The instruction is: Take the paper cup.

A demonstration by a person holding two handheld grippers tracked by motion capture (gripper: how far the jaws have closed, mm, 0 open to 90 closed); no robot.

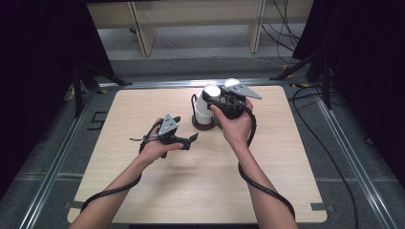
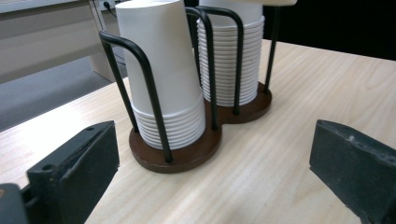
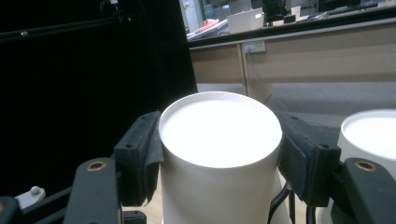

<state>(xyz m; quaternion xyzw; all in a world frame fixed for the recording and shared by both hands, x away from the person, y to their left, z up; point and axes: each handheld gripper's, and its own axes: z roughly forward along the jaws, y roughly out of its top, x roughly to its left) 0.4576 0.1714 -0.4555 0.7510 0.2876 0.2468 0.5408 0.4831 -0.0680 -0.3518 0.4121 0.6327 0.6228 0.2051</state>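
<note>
A black wire cup holder [image 2: 187, 154] on a brown base stands at the back middle of the wooden table [image 1: 200, 181]. It carries two stacks of upside-down white paper cups. My right gripper [image 3: 219, 154] has a jaw pressed against each side of the top cup [image 3: 219, 135] of one stack, and the other stack [image 3: 373, 135] is beside it to the right. From above, the right gripper [image 1: 218, 98] sits over the stacks [image 1: 204, 112]. My left gripper [image 1: 185, 130] is open and low over the table just left of the holder, pointing at the near stack [image 2: 163, 70].
A light wooden bench [image 1: 200, 19] stands on the grey floor beyond the table. Black curtains and stand legs flank both sides. Cables trail from both grippers across the table, and more lie on the floor at the right.
</note>
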